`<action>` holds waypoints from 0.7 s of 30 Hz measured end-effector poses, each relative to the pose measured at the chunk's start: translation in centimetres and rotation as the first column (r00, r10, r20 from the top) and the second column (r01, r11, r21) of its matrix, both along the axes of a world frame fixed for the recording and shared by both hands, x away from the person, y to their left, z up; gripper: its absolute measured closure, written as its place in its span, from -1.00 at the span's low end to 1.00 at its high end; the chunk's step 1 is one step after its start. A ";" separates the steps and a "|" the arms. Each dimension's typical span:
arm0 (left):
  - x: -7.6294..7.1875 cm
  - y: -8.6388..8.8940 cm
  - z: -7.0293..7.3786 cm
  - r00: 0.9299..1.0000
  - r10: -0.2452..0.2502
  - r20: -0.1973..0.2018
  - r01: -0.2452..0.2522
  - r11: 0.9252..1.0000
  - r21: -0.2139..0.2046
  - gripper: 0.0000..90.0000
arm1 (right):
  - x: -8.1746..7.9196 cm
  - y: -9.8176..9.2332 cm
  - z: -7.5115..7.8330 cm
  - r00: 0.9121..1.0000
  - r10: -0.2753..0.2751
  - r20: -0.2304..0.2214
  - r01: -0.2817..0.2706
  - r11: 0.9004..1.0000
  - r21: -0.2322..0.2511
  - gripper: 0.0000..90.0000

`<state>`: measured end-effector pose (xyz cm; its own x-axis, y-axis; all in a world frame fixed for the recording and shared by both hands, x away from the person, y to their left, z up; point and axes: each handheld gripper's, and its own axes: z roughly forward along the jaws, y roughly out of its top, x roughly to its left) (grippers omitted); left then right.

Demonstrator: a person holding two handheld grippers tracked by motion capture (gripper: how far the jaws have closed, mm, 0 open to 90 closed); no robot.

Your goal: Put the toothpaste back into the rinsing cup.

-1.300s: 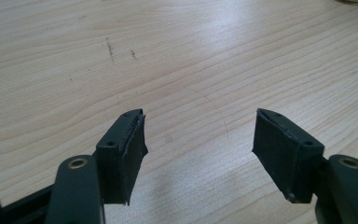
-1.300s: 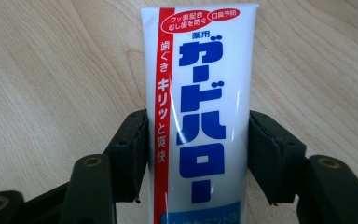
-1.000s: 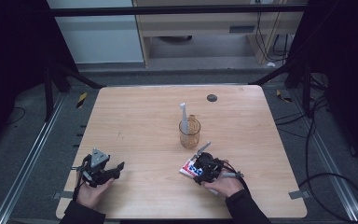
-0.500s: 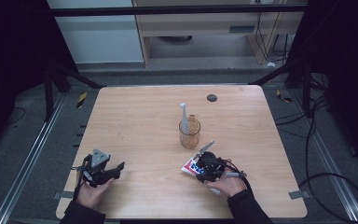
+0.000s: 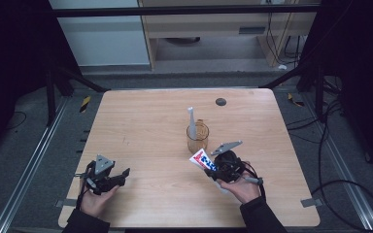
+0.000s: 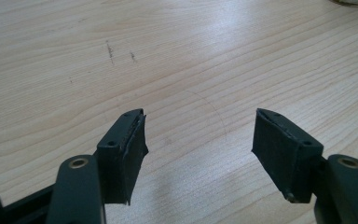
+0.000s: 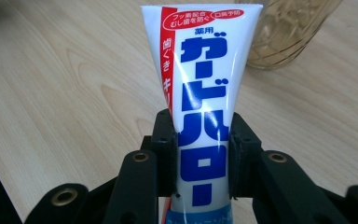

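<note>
A white toothpaste tube (image 7: 200,98) with blue and red print sticks out between the pads of my right gripper (image 7: 200,158), which is shut on it. Its jaws have just been closing on the tube. In the high view the right gripper (image 5: 219,168) holds the toothpaste tube (image 5: 203,159) a little above the table, near the front right. Just beyond it stands an amber glass cup (image 5: 197,137) with a white toothbrush (image 5: 192,124) upright inside; the cup (image 7: 289,32) also appears past the tube. My left gripper (image 6: 198,140) is open over bare wood, low at the front left (image 5: 111,178).
The light wooden table (image 5: 150,121) has a small dark round hole (image 5: 220,101) near its far edge. Dark metal frame rails and cables lie on the floor around the table. Faint pencil marks (image 6: 121,53) show on the wood ahead of the left gripper.
The right gripper has closed on the toothpaste tube and lifted it slightly off the table. The left gripper has stayed where it was.
</note>
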<state>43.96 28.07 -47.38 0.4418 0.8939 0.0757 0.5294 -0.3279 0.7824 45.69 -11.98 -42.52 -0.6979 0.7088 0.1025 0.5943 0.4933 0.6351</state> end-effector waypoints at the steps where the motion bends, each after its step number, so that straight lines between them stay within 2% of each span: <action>1: 0.0 0.0 0.0 1.000 0.001 -0.001 -0.001 1.000 0.000 -0.24 | 0.0 -0.1 0.1 1.000 -0.005 0.006 0.004 1.000 0.010 0.54; 8: 0.0 0.0 0.0 1.000 0.001 0.001 -0.001 1.000 -0.003 -0.25 | -0.2 -1.6 1.4 0.997 -0.052 0.060 0.048 0.997 0.065 0.54; 11: 0.0 0.0 0.0 1.000 0.002 0.000 -0.002 1.000 -0.004 -0.24 | -0.3 -2.2 2.0 0.991 -0.086 0.102 0.075 0.991 0.112 0.54; 13: 0.0 0.0 0.0 1.000 0.002 0.001 -0.002 1.000 -0.003 -0.25 | -0.5 -2.5 2.3 0.984 -0.119 0.131 0.099 0.984 0.147 0.54; 17: 0.0 0.1 0.0 1.000 0.006 0.002 -0.006 1.000 -0.005 -0.25 | -0.7 -3.1 3.0 0.963 -0.181 0.199 0.135 0.966 0.222 0.54; 19: 0.0 0.1 0.0 1.000 0.008 0.001 -0.008 1.000 -0.006 -0.25 | -0.6 -3.3 3.4 0.957 -0.206 0.206 0.150 0.955 0.257 0.54; 21: 0.0 0.1 0.0 1.000 0.008 0.001 -0.008 1.000 -0.007 -0.25 | -0.5 -3.6 3.7 0.951 -0.224 0.212 0.163 0.949 0.268 0.54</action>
<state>43.95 28.20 -47.37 0.4347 0.8979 0.0694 0.5313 -0.3179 0.7853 45.23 -15.60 -38.86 -0.5750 0.8064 0.1384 0.4799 0.1955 0.8552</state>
